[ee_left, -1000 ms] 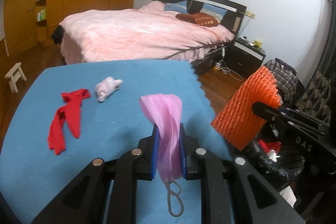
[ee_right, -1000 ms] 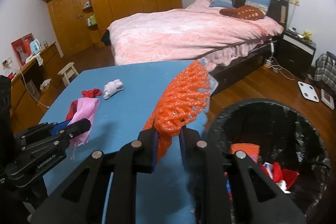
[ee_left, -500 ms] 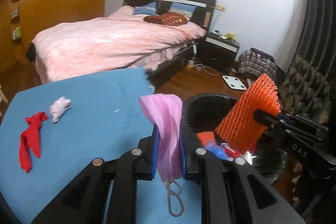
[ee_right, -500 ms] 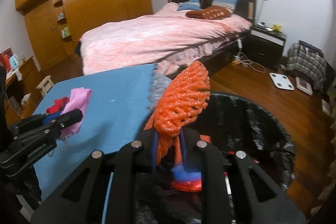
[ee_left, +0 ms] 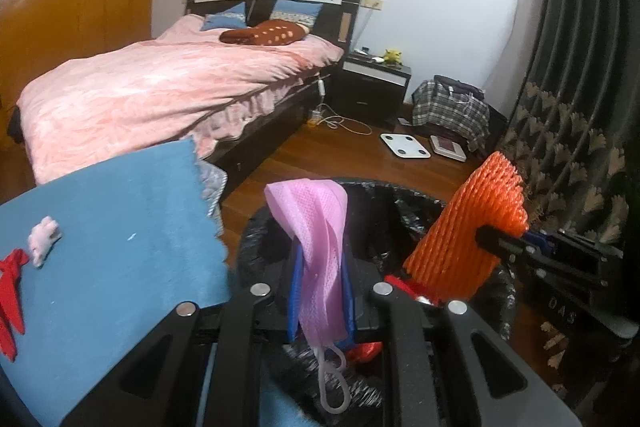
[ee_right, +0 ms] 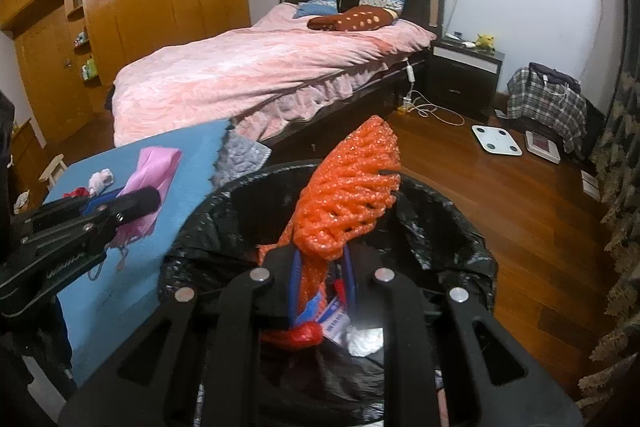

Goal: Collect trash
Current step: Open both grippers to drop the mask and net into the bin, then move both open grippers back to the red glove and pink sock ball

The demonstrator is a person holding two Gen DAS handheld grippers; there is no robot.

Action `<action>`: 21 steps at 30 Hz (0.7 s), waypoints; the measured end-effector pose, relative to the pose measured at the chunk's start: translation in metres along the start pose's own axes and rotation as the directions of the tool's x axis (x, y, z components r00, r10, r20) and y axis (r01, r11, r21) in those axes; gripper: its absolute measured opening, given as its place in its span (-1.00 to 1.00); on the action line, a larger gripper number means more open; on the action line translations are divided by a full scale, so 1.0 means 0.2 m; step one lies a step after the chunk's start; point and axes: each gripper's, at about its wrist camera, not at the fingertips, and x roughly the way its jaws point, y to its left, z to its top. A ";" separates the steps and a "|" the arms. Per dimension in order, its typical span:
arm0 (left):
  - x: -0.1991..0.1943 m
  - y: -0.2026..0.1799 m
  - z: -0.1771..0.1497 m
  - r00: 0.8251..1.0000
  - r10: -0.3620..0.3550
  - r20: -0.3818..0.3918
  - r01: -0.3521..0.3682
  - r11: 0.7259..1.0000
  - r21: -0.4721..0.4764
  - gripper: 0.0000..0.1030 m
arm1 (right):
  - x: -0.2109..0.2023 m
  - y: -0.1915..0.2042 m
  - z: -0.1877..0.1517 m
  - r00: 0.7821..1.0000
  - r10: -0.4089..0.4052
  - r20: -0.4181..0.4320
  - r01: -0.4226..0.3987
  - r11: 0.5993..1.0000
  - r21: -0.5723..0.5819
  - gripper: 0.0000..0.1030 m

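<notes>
My left gripper (ee_left: 321, 269) is shut on a pink face mask (ee_left: 318, 227), whose ear loop dangles below the jaws. It hangs over the near left rim of a black-lined trash bin (ee_left: 416, 203). My right gripper (ee_right: 322, 267) is shut on an orange foam net (ee_right: 352, 195) and is held above the bin (ee_right: 448, 227), where red and white scraps lie. The net (ee_left: 468, 231) also shows in the left wrist view, at the bin's right side. A red cloth strip (ee_left: 10, 287) and a small white wad (ee_left: 44, 241) lie on the blue table (ee_left: 120, 247).
A bed with a pink cover (ee_right: 260, 75) stands beyond the table. A dark nightstand (ee_right: 464, 75), a plaid bag (ee_right: 544, 107) and white scales (ee_right: 496, 141) are on the wooden floor to the right. Patterned curtains (ee_left: 560, 167) hang at the far right.
Both grippers have swung right, off the blue table and over the black bin, each still holding its item. The red strip and white wad stayed on the table.
</notes>
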 end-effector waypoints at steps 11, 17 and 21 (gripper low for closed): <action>0.21 -0.12 0.06 0.995 -0.091 -0.042 0.091 0.996 0.008 -0.40 | 0.07 -0.15 -0.04 0.998 -0.043 -0.038 0.045 0.998 0.042 -0.53; 0.24 -0.08 0.07 0.993 -0.104 -0.049 0.103 0.994 -0.022 0.19 | 0.10 -0.18 -0.09 0.994 -0.072 -0.076 0.076 0.996 0.043 0.28; 0.19 -0.01 0.07 0.997 -0.067 -0.033 0.067 0.997 -0.024 0.45 | 0.10 -0.17 -0.11 0.992 -0.092 -0.081 0.095 0.995 0.036 0.63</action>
